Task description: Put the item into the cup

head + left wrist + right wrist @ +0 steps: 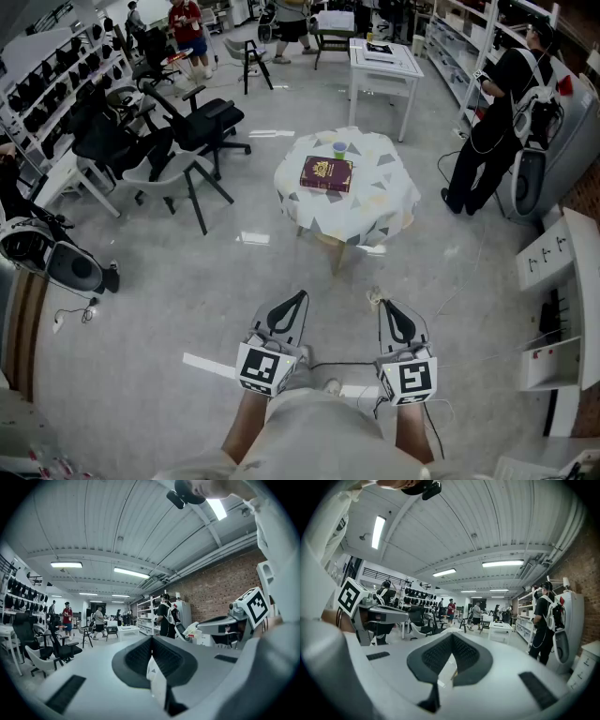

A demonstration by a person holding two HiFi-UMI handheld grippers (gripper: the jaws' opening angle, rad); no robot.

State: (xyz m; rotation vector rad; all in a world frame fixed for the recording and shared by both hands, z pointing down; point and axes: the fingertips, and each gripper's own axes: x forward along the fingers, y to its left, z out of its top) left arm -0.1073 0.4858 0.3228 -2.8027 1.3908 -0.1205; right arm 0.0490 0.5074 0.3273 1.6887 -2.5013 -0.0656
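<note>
Cup (339, 148) upright, just beside book (326, 173)

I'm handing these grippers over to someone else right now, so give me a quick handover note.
Left gripper: jaws shut, empty, held low by the body.
Right gripper: the same.
The cup stands on the cloth-covered table ahead, beside a dark red book.
No small item can be made out from here.
Done: nothing yet.
Left: walk up, find the item, grasp it, put it into the cup.
</note>
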